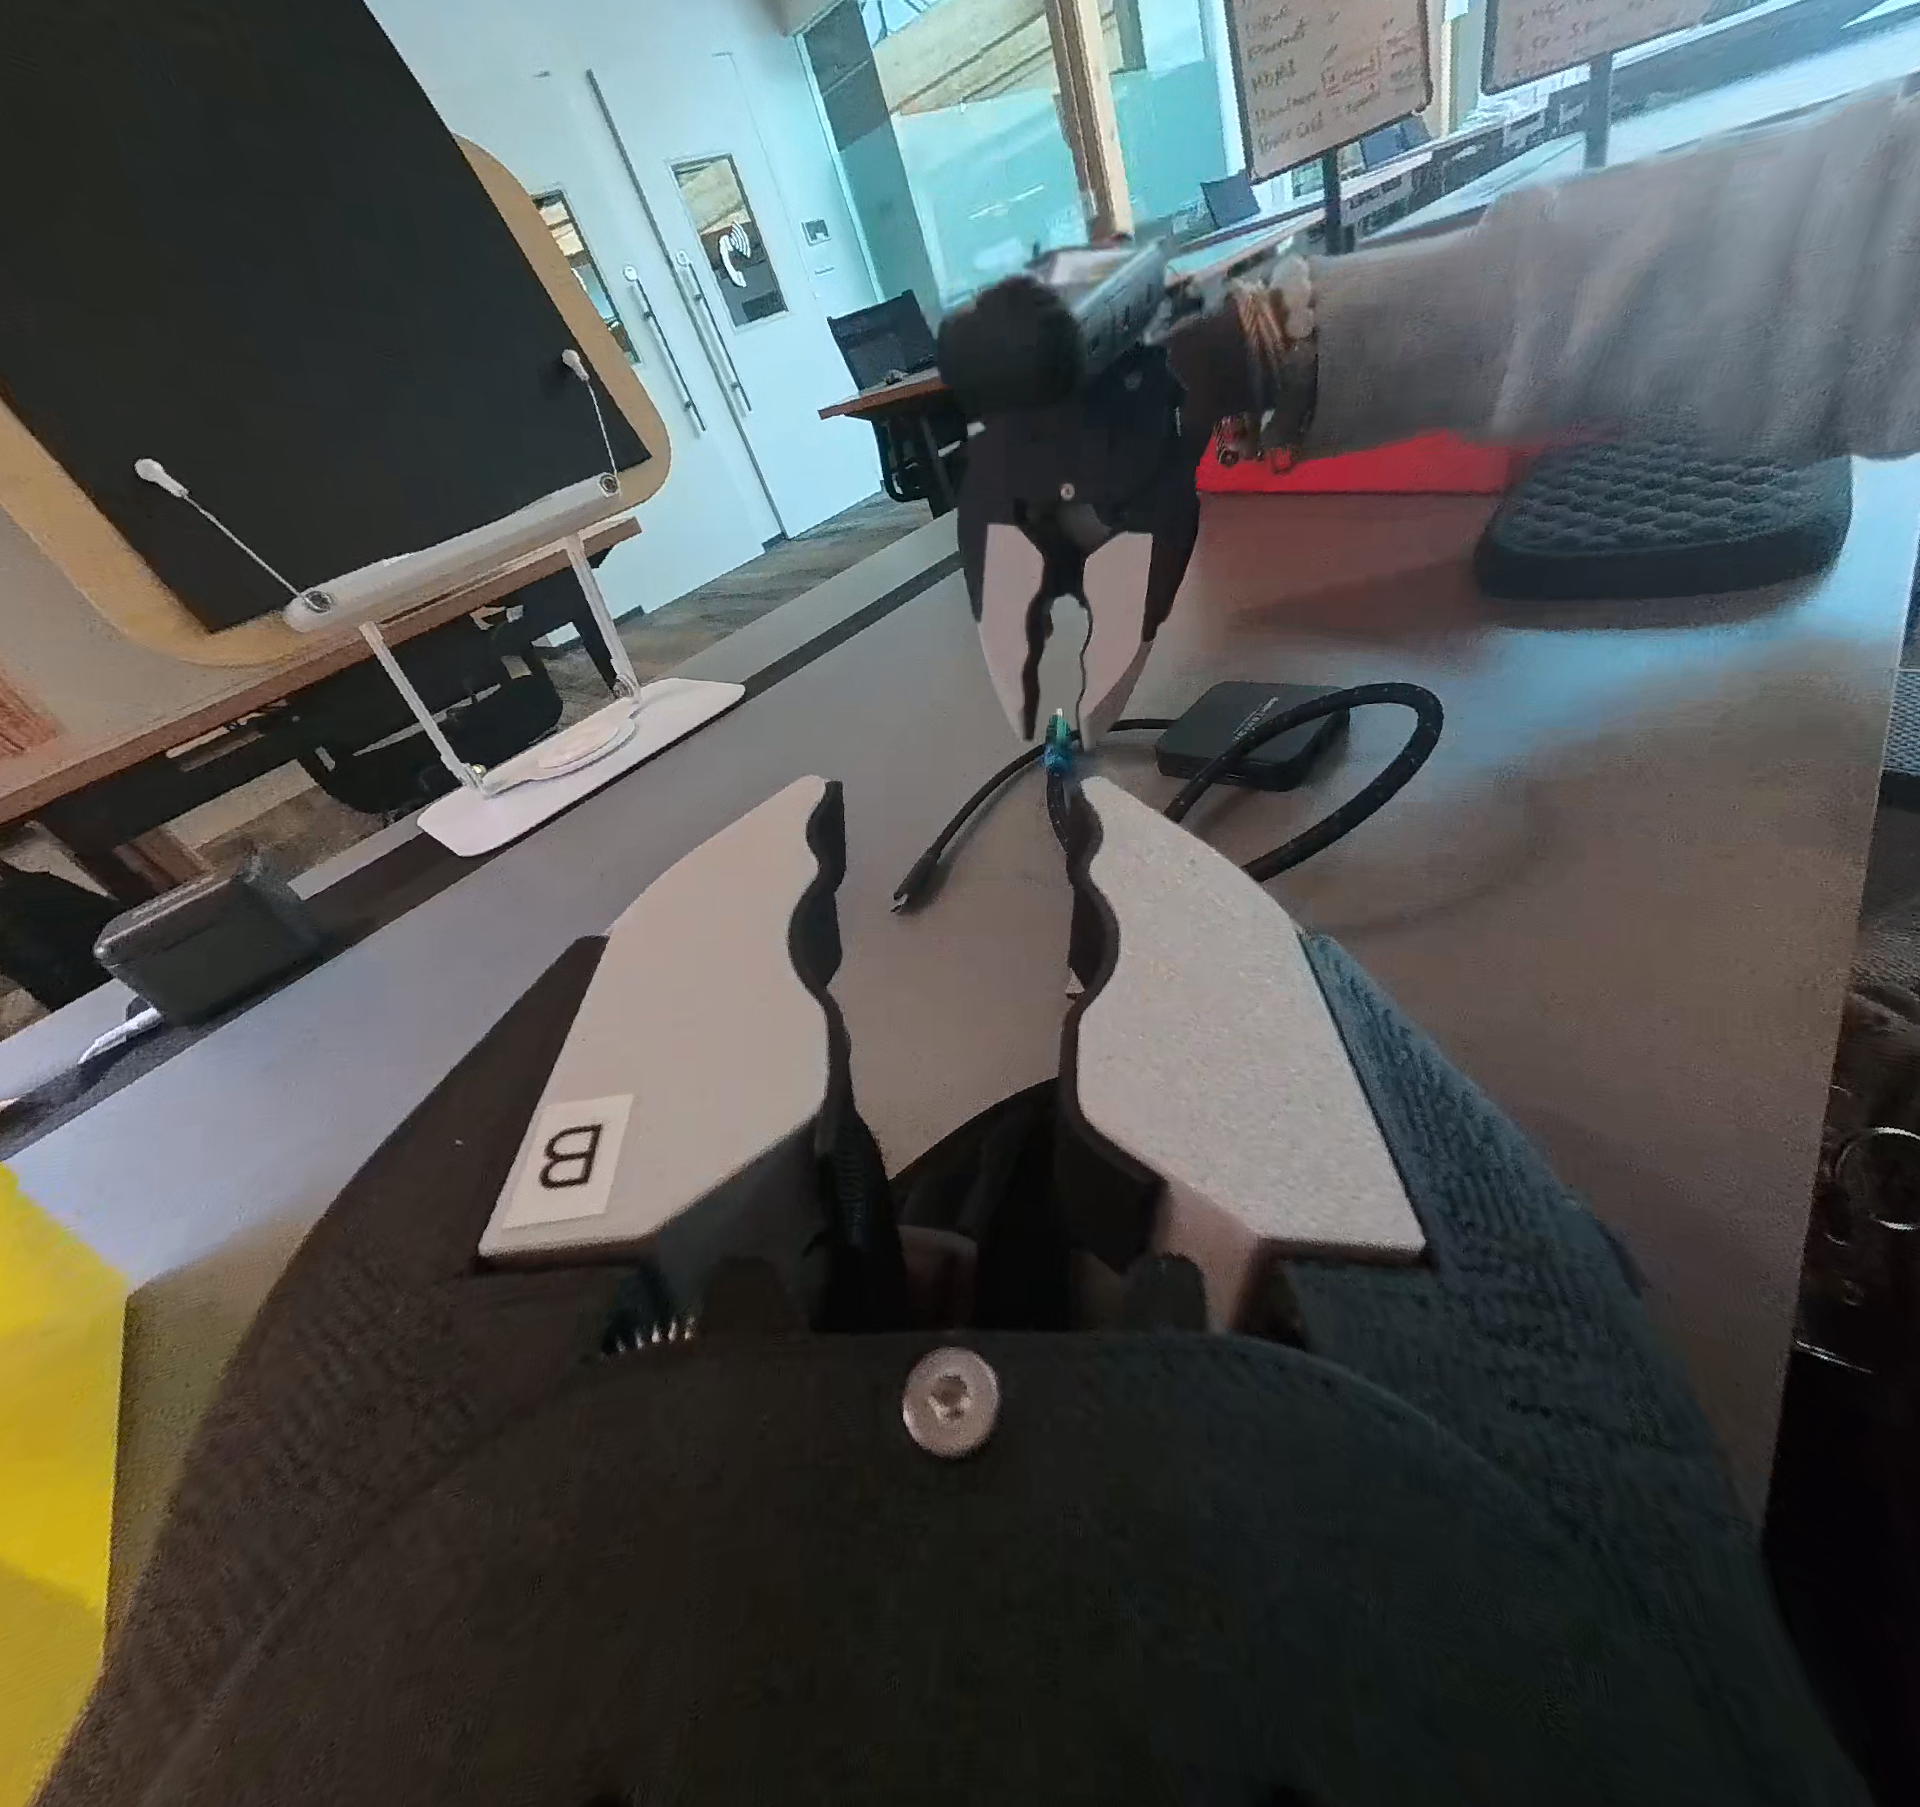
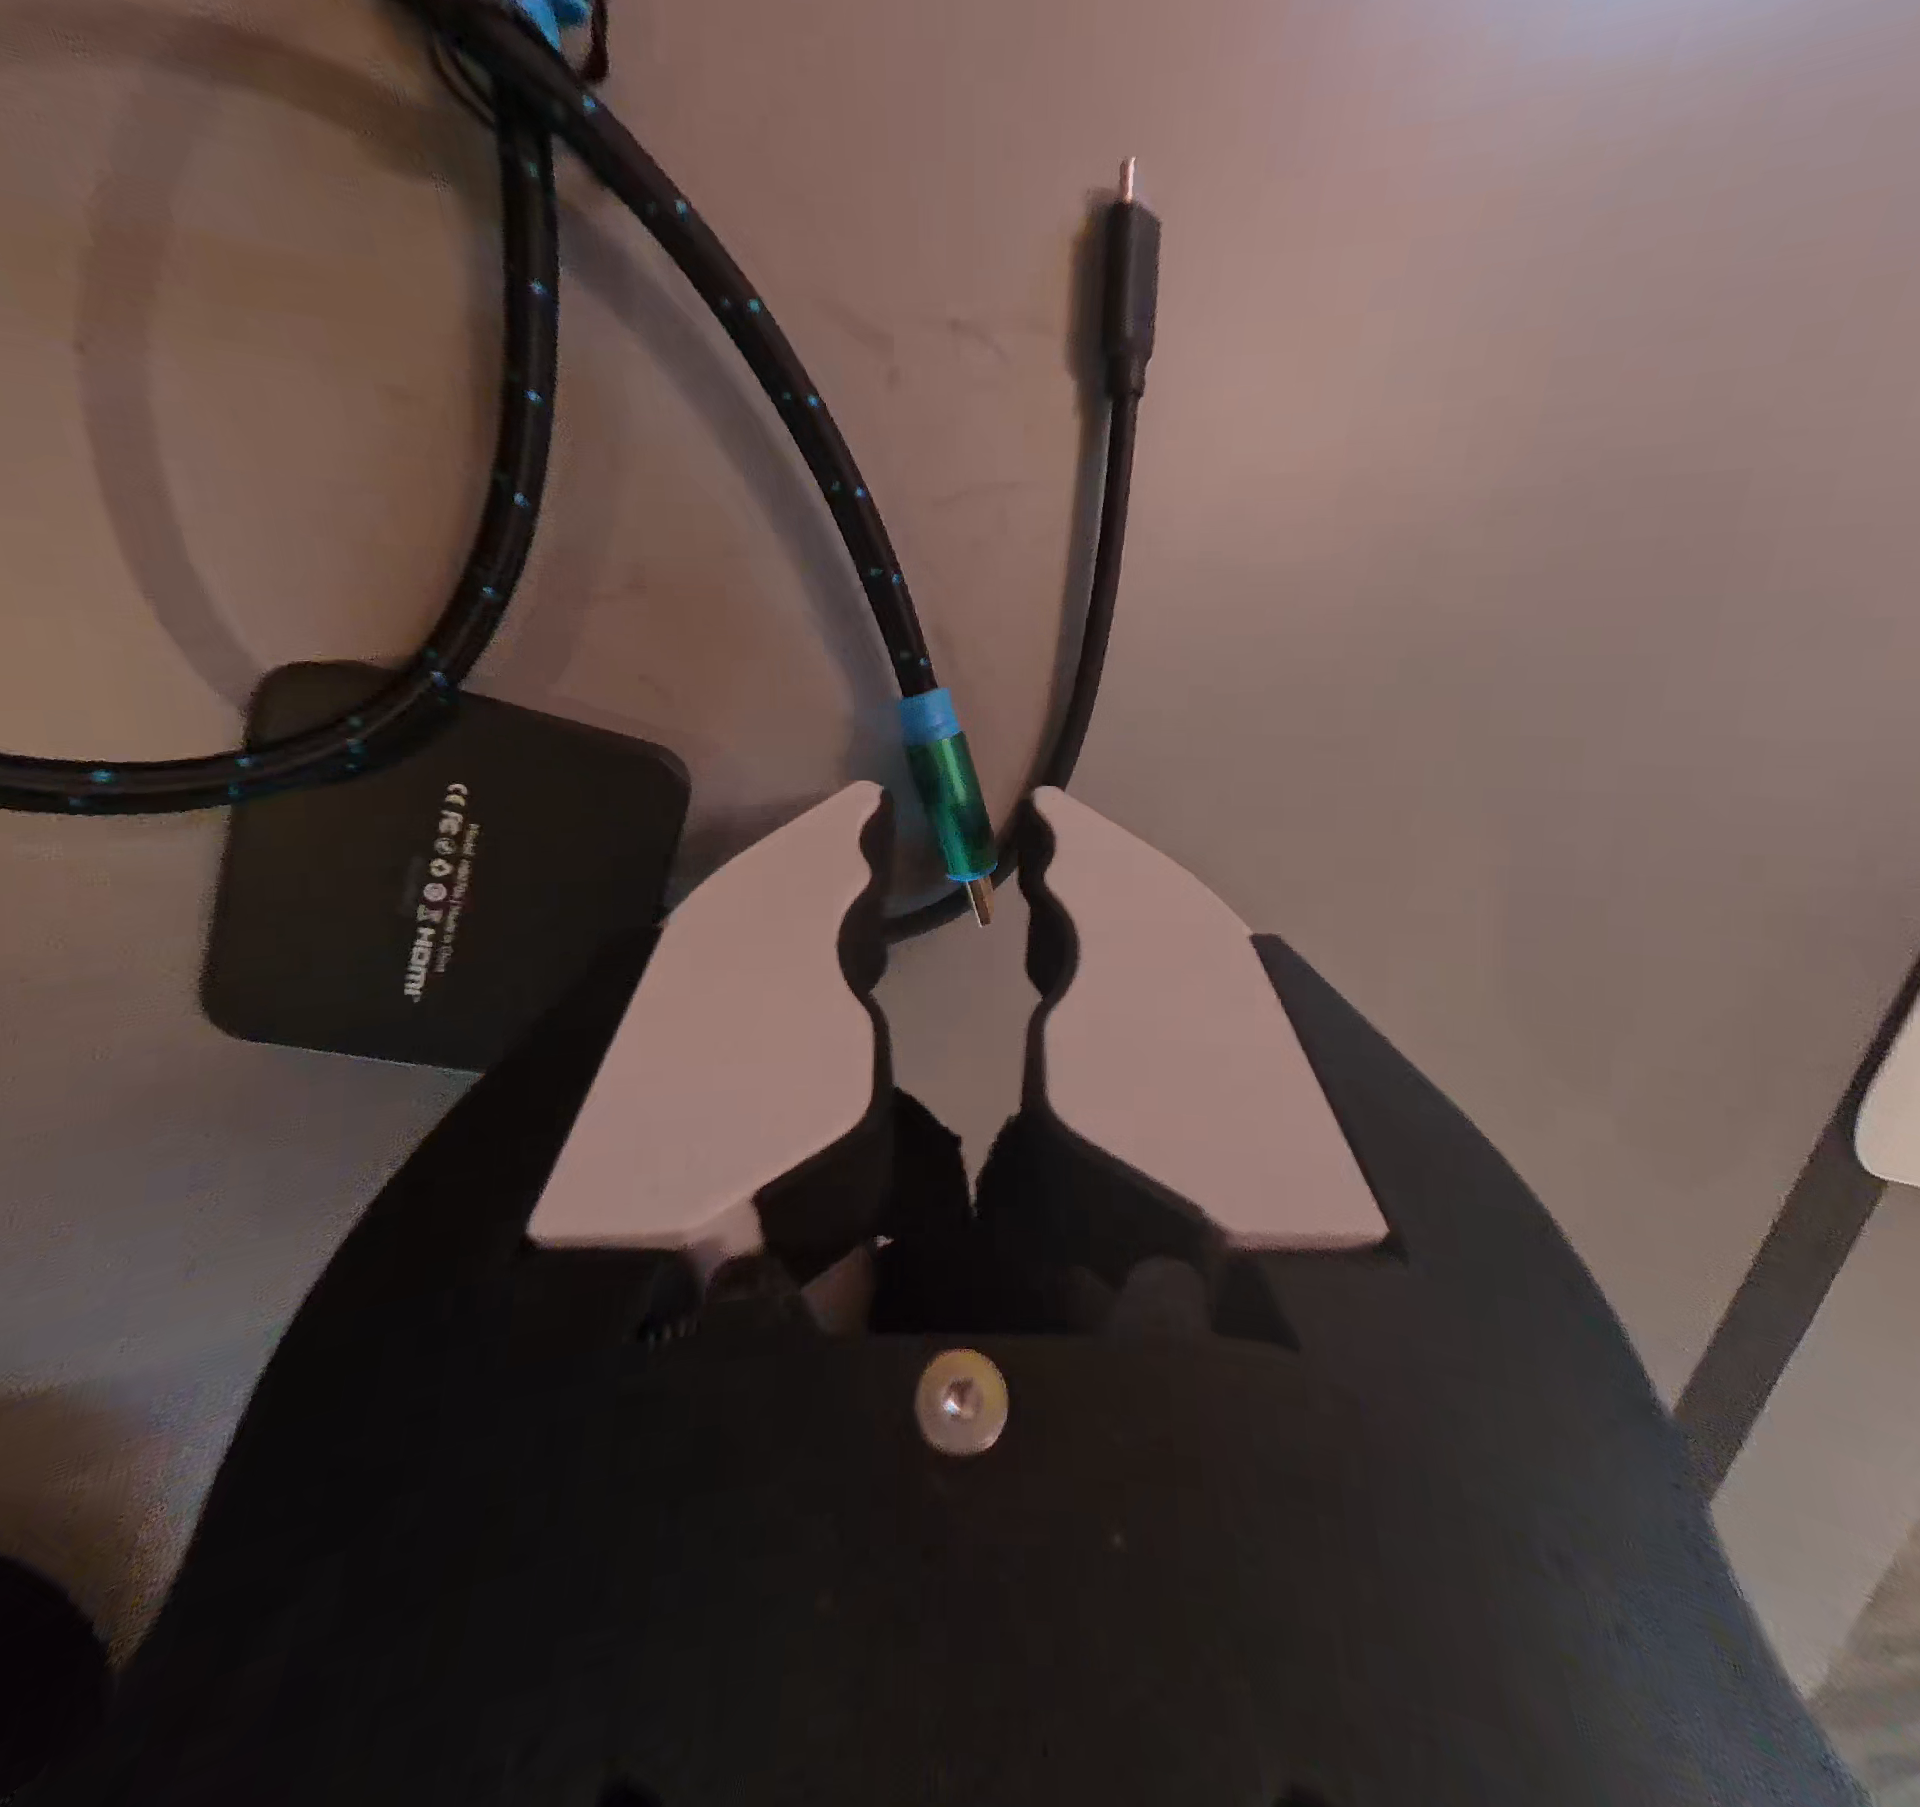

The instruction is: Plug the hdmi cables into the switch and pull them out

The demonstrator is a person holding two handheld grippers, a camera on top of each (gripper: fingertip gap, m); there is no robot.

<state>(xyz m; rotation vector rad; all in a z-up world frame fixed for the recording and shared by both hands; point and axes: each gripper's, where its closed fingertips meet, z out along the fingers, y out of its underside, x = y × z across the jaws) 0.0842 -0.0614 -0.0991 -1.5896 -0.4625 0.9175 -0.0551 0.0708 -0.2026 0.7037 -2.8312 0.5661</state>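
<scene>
Left wrist view: left gripper (image 1: 951, 812) low centre, fingers spread wide w/ nothing between them, bare grey table (image 1: 727, 926) showing through the gap. Table's left edge runs diagonally from lower left toward upper centre; beyond it floor and a tilted black board on a white stand (image 1: 582, 760). Right gripper (image 1: 1055, 729) comes down from upper centre, held by a sleeved arm (image 1: 1610, 323) from the right, tips just over the green plug (image 1: 1057, 734); motion blur, so contact there is hard to judge. Switch (image 1: 1257, 734) lies right of centre, braided HDMI cable (image 1: 1392, 770) looping past it. Thin black cable (image 1: 956, 843) ends loose mid-table. Open table to the right, up to a black mesh pad (image 1: 1662, 521). Right wrist view: right gripper (image 2: 956, 801) narrowly parted, the green plug (image 2: 951, 812) lying between the tips, apparently not pinched. Switch (image 2: 436, 884) at left centre, braided HDMI cable (image 2: 727, 303) crossing its upper corner, no plug seated. Thin black cable (image 2: 1112, 531) curves up right of centre. Table edge cuts the lower right corner.
</scene>
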